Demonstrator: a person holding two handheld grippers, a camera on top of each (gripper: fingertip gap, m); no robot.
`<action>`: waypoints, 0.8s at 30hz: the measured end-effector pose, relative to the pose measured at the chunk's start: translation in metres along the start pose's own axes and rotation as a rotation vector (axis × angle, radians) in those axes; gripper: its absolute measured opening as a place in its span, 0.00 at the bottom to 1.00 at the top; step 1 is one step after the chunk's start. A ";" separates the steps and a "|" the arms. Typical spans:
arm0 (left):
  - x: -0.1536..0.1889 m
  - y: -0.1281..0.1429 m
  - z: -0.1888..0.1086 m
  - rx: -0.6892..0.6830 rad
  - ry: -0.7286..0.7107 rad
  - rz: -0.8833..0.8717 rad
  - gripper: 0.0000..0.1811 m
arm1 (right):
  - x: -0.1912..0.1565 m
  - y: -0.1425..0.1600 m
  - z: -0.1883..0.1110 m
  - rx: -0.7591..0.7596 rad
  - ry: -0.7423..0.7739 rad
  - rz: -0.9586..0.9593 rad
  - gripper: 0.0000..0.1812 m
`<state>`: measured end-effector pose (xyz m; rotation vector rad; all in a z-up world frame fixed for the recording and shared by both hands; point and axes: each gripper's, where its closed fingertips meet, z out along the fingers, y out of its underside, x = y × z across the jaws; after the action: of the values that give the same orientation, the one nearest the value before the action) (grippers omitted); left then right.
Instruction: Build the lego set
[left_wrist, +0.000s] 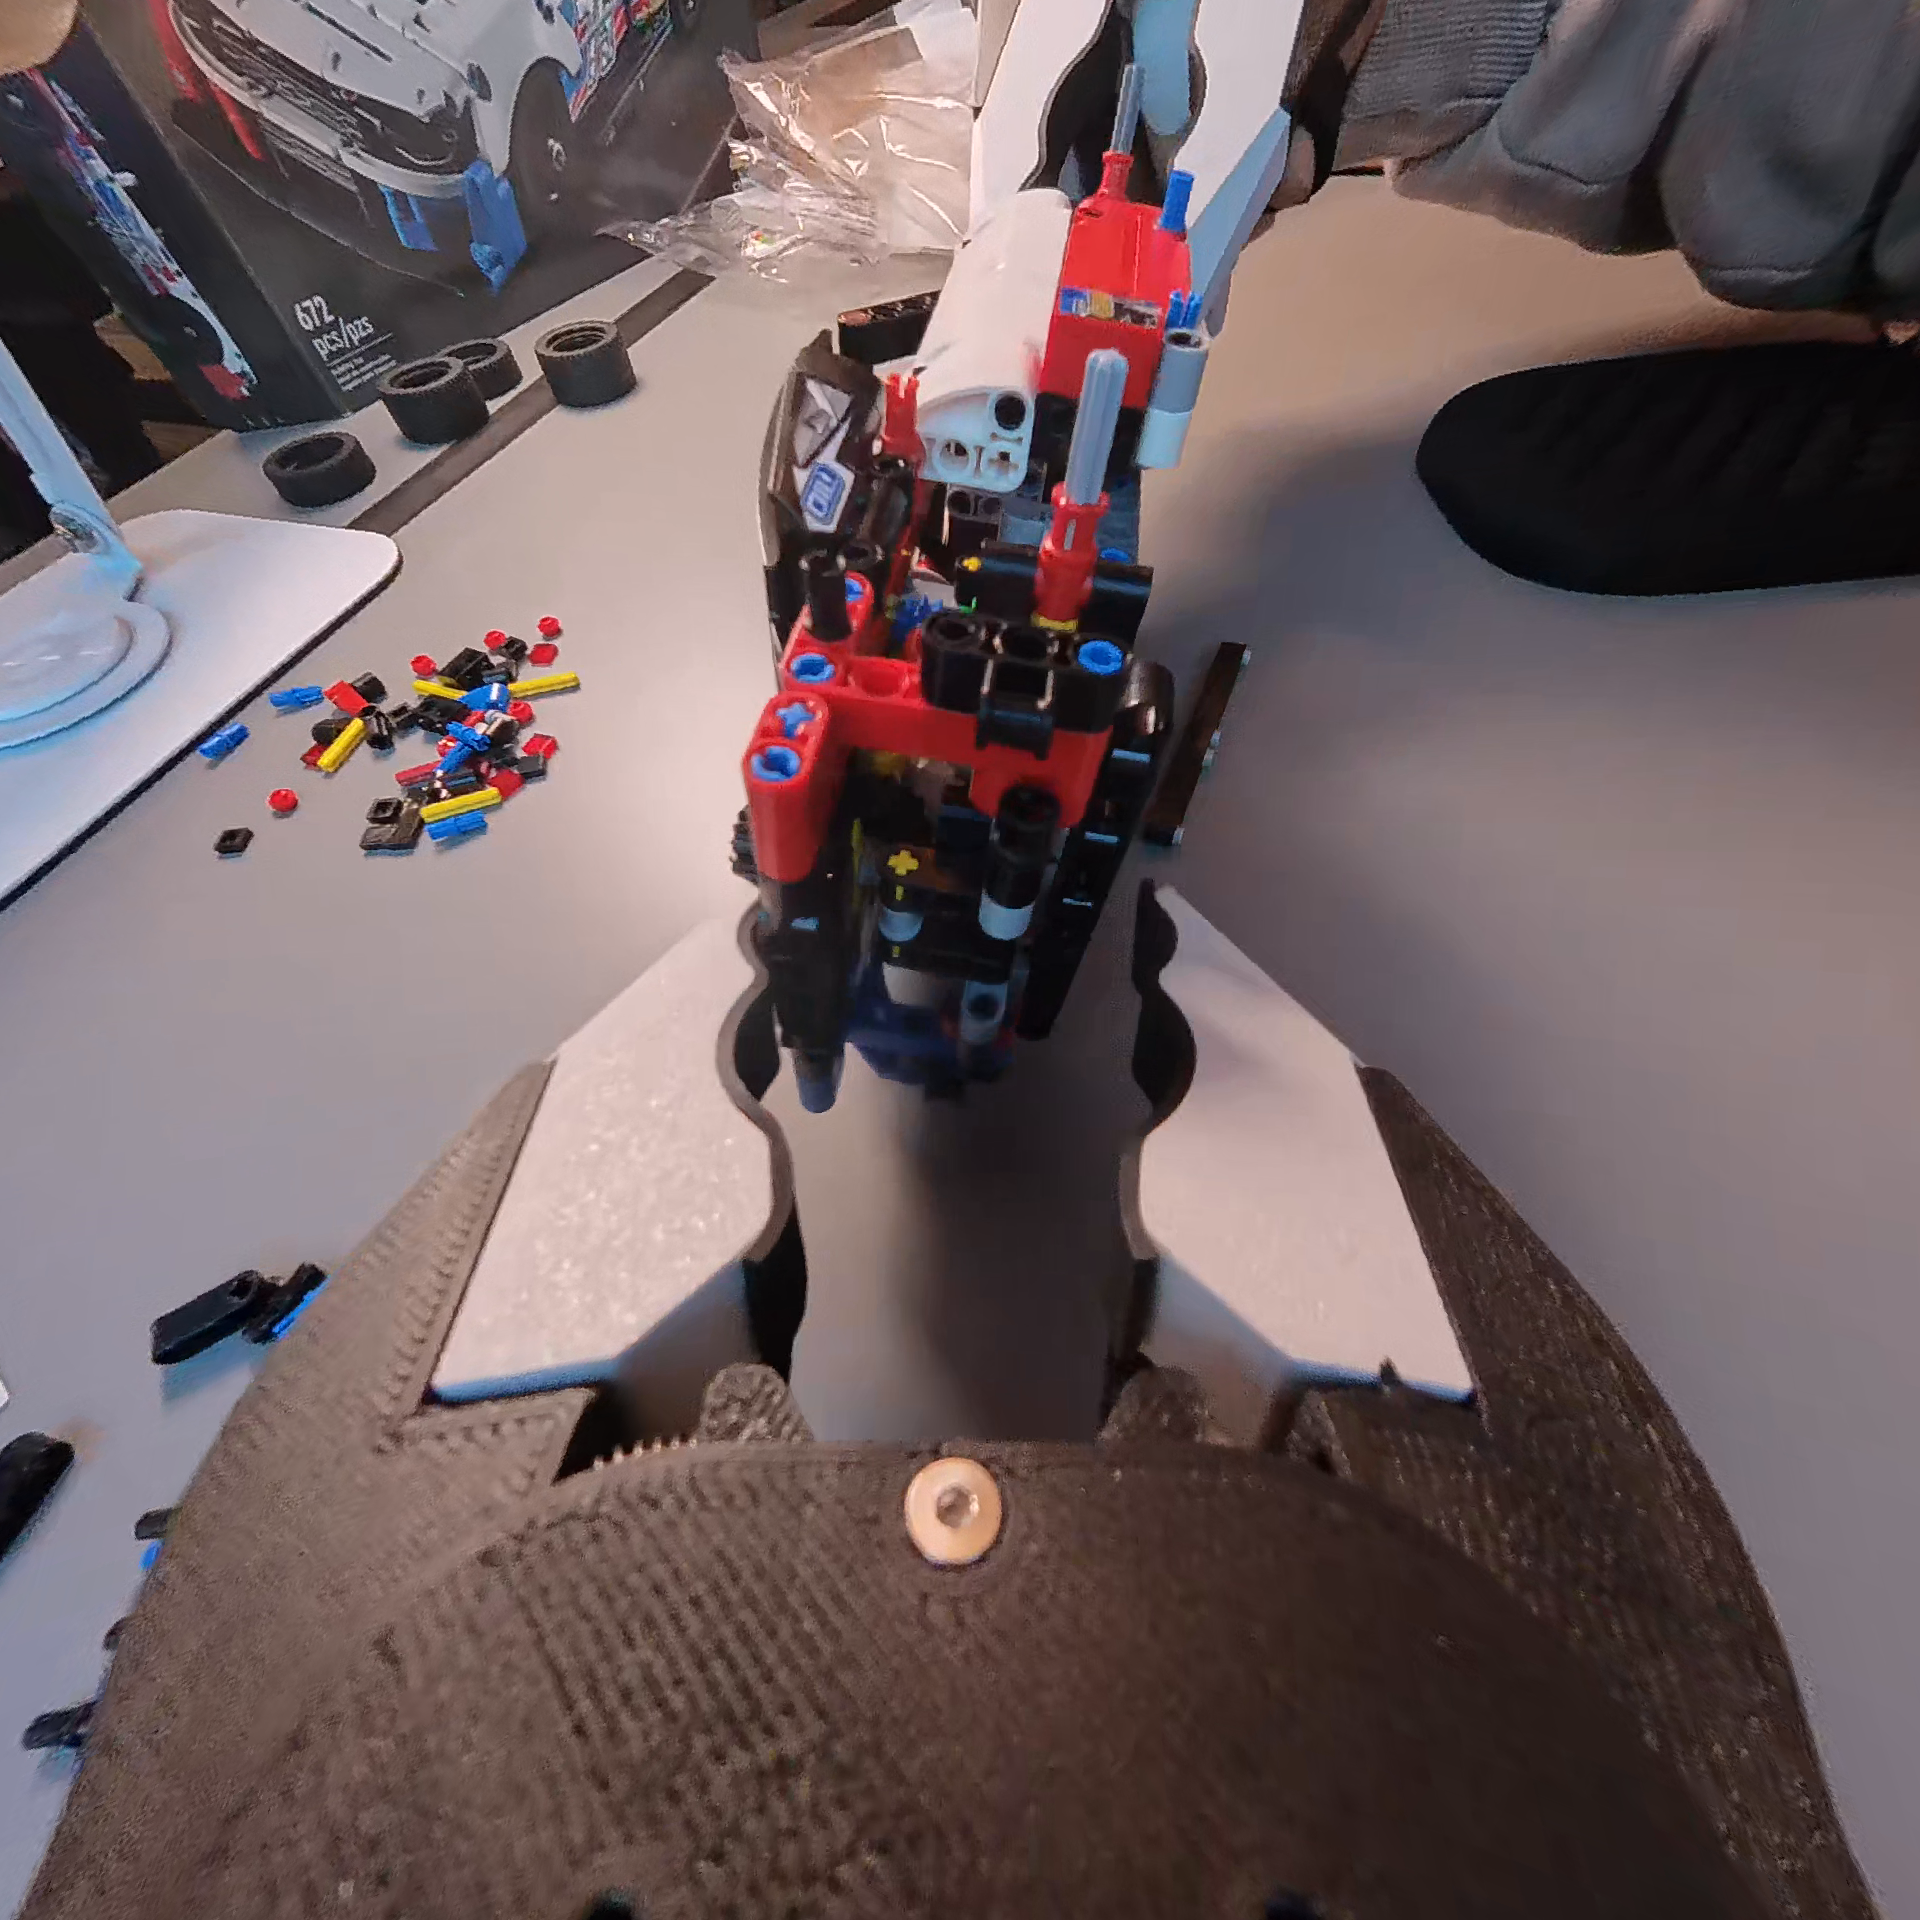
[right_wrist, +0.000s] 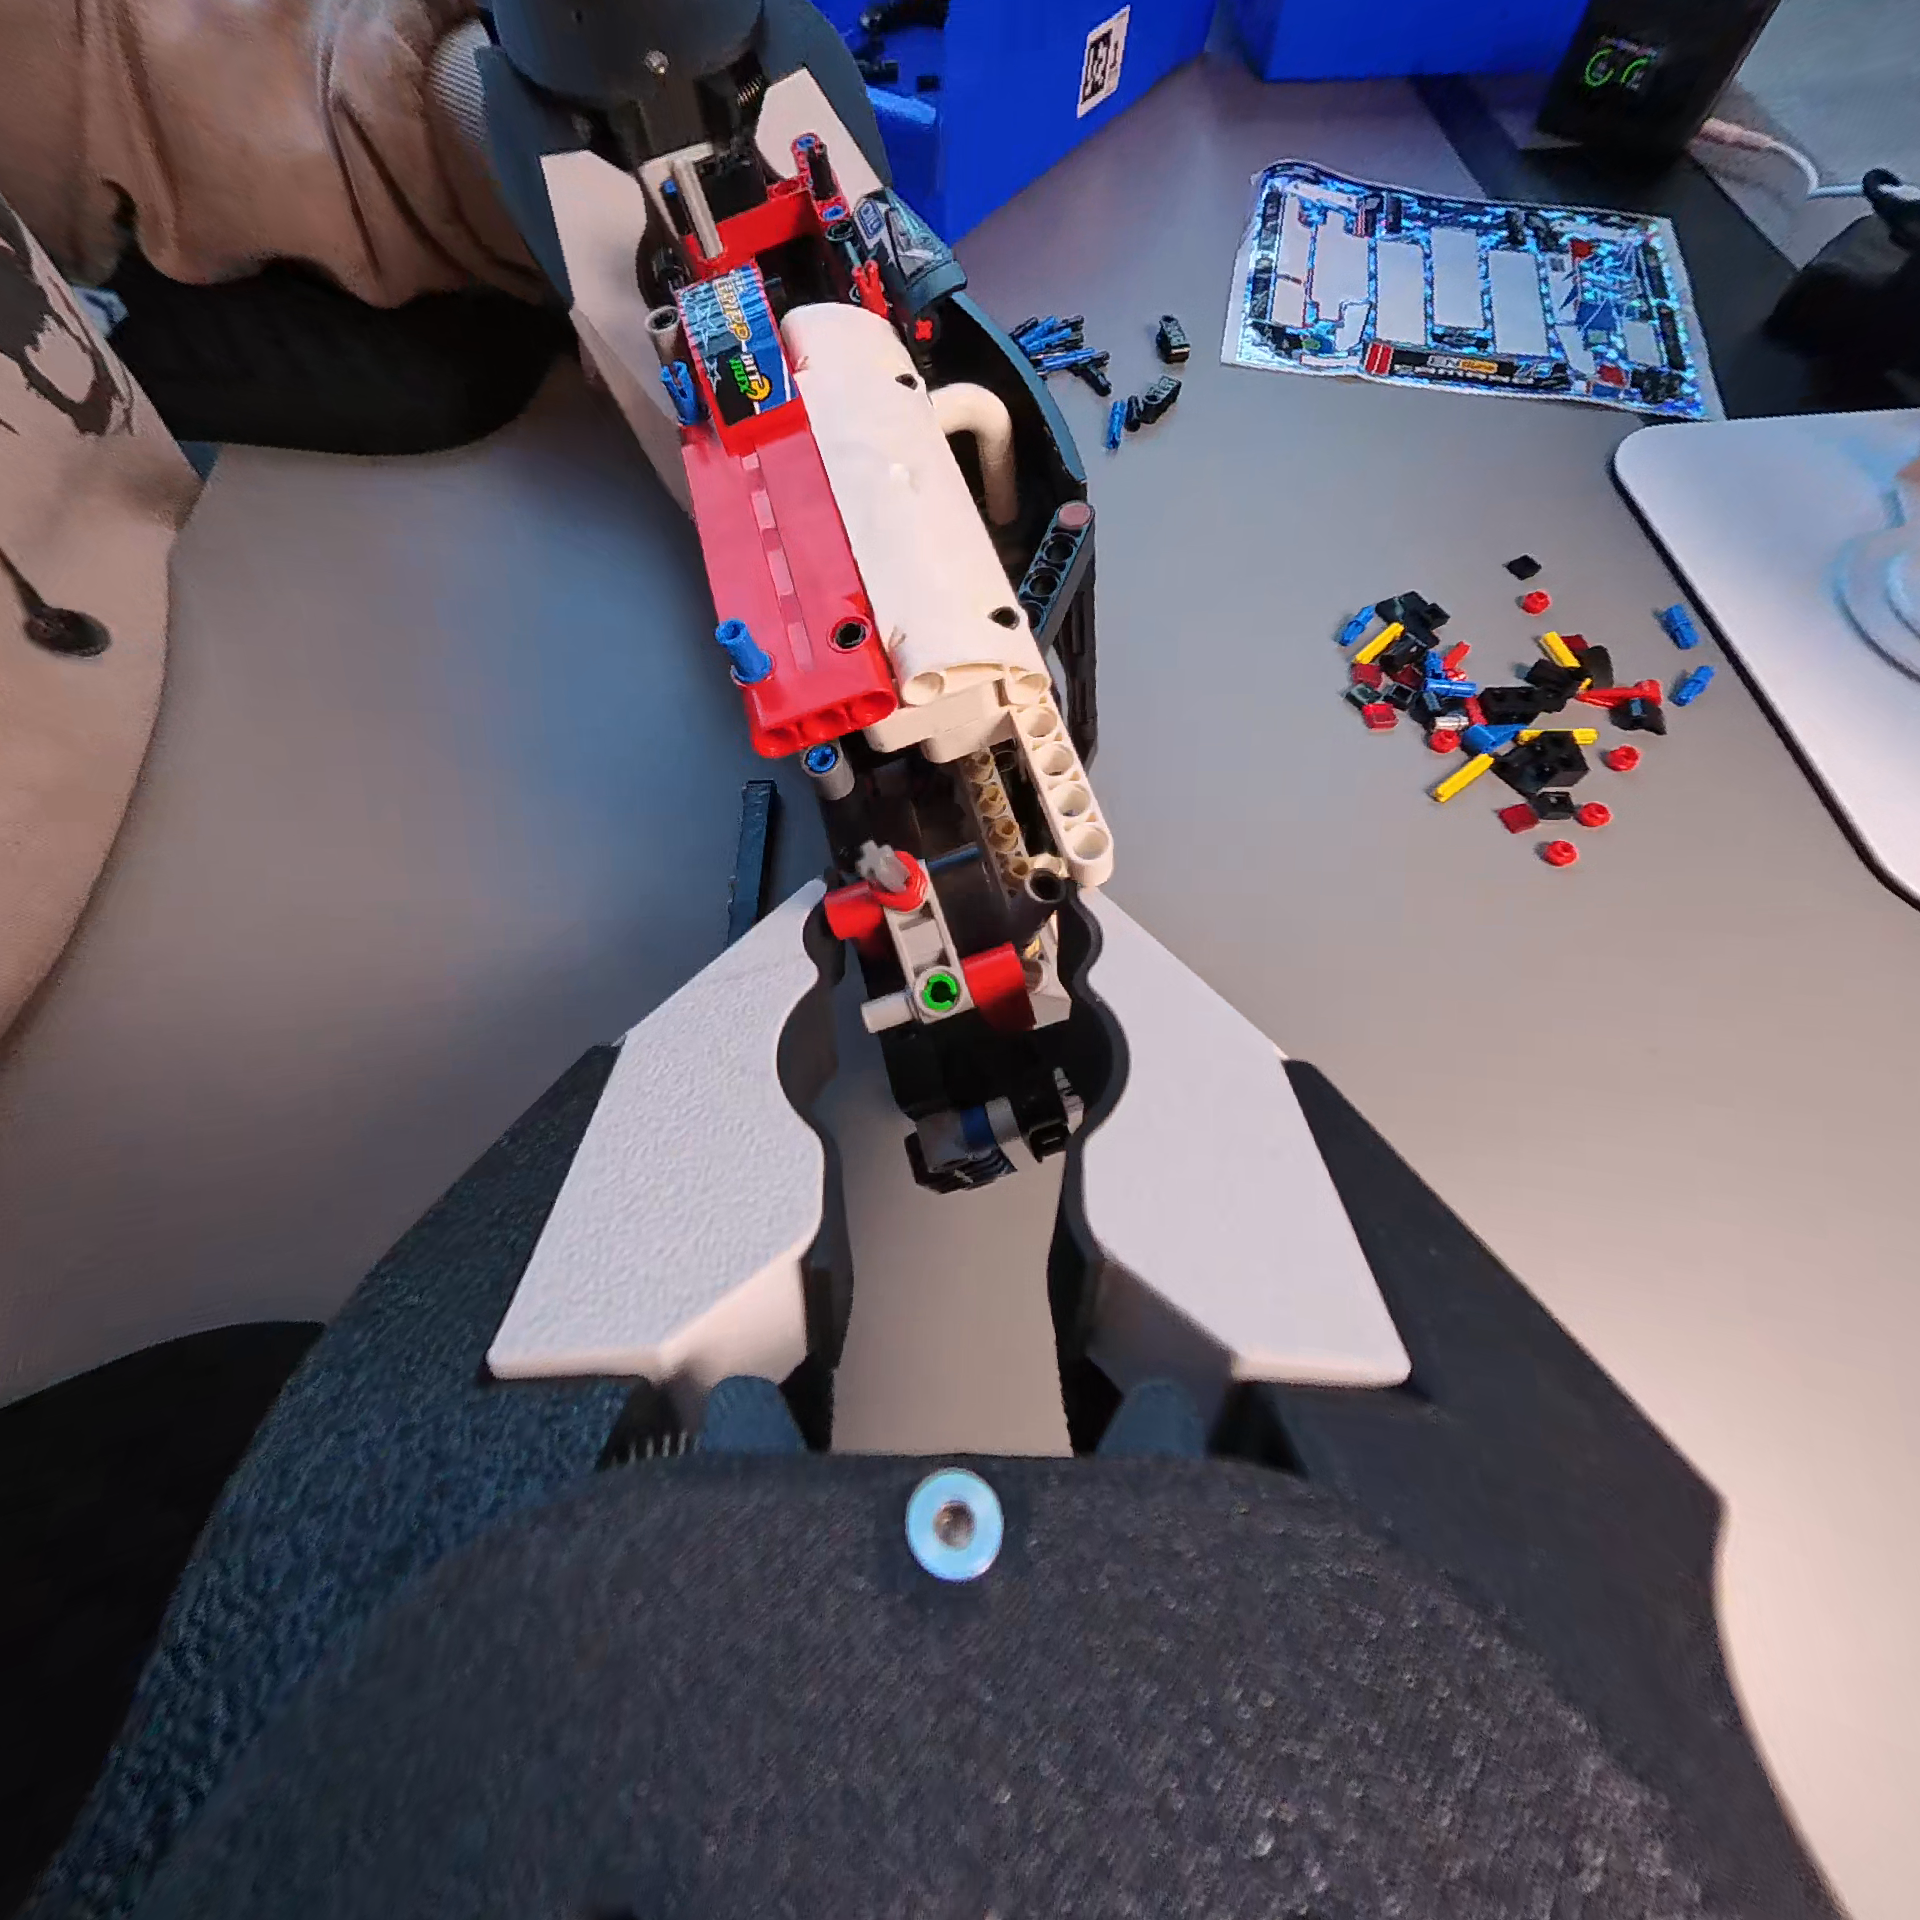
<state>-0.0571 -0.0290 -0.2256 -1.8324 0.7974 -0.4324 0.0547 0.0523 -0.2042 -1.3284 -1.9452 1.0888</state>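
Observation:
The lego car model (left_wrist: 935, 707) is a long build of red, black and white parts, held on its side between both grippers above the grey table (left_wrist: 1455, 935). My left gripper (left_wrist: 951, 935) is shut on the model's near black and red end. In the right wrist view the model (right_wrist: 821, 540) shows a red panel and a white curved panel. My right gripper (right_wrist: 951, 935) is shut on its black end with the grey and red parts. Each gripper's fingers show at the far end of the other view, left (right_wrist: 613, 343) and right (left_wrist: 1242, 208).
Loose small red, blue, yellow and black pieces (left_wrist: 447, 727) (right_wrist: 1507, 707) lie beside a white stand base (left_wrist: 156, 644) (right_wrist: 1787, 582). Black tyres (left_wrist: 447, 395) and the set's box (left_wrist: 312, 208) stand behind. A sticker sheet (right_wrist: 1455, 281), blue bins (right_wrist: 1039, 104), a black beam (right_wrist: 753, 852) and a person's sleeve (left_wrist: 1662, 135) are near. Spacing between my two grippers at the tips: around 15 cm.

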 end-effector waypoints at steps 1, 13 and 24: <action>-0.001 -0.001 0.002 -0.003 0.005 -0.021 0.41 | 0.002 0.000 0.000 -0.002 -0.010 0.016 0.21; -0.017 -0.009 0.013 0.021 -0.042 -0.091 0.47 | 0.008 -0.003 0.003 0.097 -0.120 0.143 0.19; -0.017 -0.016 0.016 0.049 -0.133 0.021 0.40 | -0.029 -0.018 -0.062 -0.018 0.389 -0.146 0.16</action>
<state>-0.0541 -0.0026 -0.2162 -1.7857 0.7084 -0.3108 0.1051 0.0417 -0.1566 -1.2747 -1.7308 0.6845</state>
